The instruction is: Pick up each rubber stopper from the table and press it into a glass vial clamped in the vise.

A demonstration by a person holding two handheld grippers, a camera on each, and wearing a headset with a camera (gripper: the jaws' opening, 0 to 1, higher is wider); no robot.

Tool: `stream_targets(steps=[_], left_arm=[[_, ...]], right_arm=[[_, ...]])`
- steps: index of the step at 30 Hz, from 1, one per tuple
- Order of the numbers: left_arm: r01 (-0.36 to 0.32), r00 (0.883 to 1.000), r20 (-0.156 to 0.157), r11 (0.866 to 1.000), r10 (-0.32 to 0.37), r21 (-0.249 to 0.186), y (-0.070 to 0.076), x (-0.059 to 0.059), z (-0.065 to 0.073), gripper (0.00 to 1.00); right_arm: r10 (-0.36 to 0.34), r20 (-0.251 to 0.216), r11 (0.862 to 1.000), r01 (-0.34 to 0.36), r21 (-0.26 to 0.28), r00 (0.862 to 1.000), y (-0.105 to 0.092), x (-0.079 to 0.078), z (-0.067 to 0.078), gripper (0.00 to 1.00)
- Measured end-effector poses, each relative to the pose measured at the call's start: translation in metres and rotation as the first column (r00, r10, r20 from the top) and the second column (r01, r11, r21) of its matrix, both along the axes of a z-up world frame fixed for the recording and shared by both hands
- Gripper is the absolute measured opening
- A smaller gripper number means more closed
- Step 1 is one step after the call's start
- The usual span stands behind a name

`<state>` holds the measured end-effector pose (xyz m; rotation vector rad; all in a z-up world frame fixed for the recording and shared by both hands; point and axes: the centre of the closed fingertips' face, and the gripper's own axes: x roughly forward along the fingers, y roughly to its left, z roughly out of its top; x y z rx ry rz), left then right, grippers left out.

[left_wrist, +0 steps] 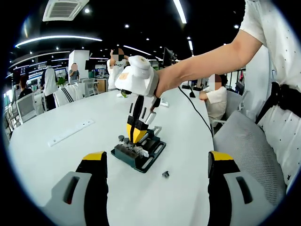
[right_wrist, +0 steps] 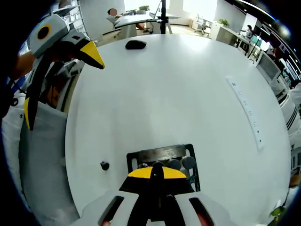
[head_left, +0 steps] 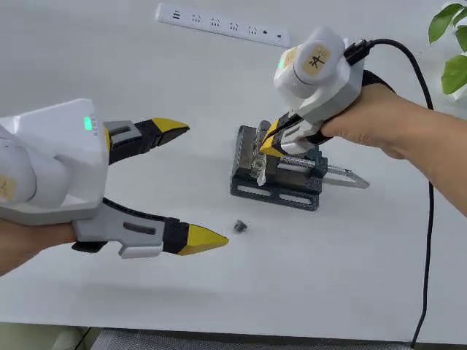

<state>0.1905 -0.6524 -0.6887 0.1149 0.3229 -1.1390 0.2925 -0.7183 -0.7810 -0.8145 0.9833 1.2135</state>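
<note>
A single loose rubber stopper (head_left: 240, 227), small and dark, lies on the white table (head_left: 365, 277) just in front of the vise (head_left: 281, 179), on the person's side and not touching it; it also shows beside the vise in the left gripper view (left_wrist: 165, 174) and the right gripper view (right_wrist: 104, 165). The dark vise clamps a short row of glass vials (head_left: 260, 173). In the right gripper view, two of them show round dark tops (right_wrist: 189, 163). How many vials there are, and which are plugged, is too small to tell. The right gripper (head_left: 271, 144) is directly over the vise, pointing down, with its yellow-tipped jaws drawn together. A small dark shape sits at the tips in the right gripper's own view (right_wrist: 156, 173), but I cannot tell whether it is a stopper being gripped. The left gripper (head_left: 193, 182) hangs well to the near left of the vise, jaws spread wide and holding nothing. A white power strip (head_left: 222, 24) lies well beyond the vise, on the far side. To the right of the vise, a black cable (head_left: 429, 219) runs from the right gripper off the near table edge, and green plant leaves (head_left: 452, 44) are cut off at the far right corner.
</note>
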Motion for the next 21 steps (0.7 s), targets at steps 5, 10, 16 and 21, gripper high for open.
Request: stream_targets(steps=[5, 10, 16, 21], left_arm=[[0.004, 1.000, 0.000, 1.000, -0.004, 0.005, 0.000, -0.001, 0.000, 0.88], [0.005, 1.000, 0.001, 1.000, -0.005, 0.008, -0.001, -0.003, 0.000, 0.88], [0.011, 1.000, 0.004, 1.000, -0.011, 0.023, -0.002, -0.004, 0.000, 0.91], [0.012, 1.000, 0.003, 0.999, -0.012, 0.031, 0.001, -0.005, 0.000, 0.93]], right_arm=[[-0.020, 0.010, 1.000, 0.019, 0.015, 1.000, -0.004, -0.003, 0.005, 0.03], [-0.037, 0.021, 0.999, 0.037, 0.031, 0.999, -0.008, -0.005, 0.011, 0.07], [-0.057, 0.041, 0.997, 0.055, 0.052, 0.998, -0.012, -0.006, 0.017, 0.11], [-0.075, 0.061, 0.995, 0.070, 0.070, 0.995, -0.017, -0.006, 0.024, 0.17]])
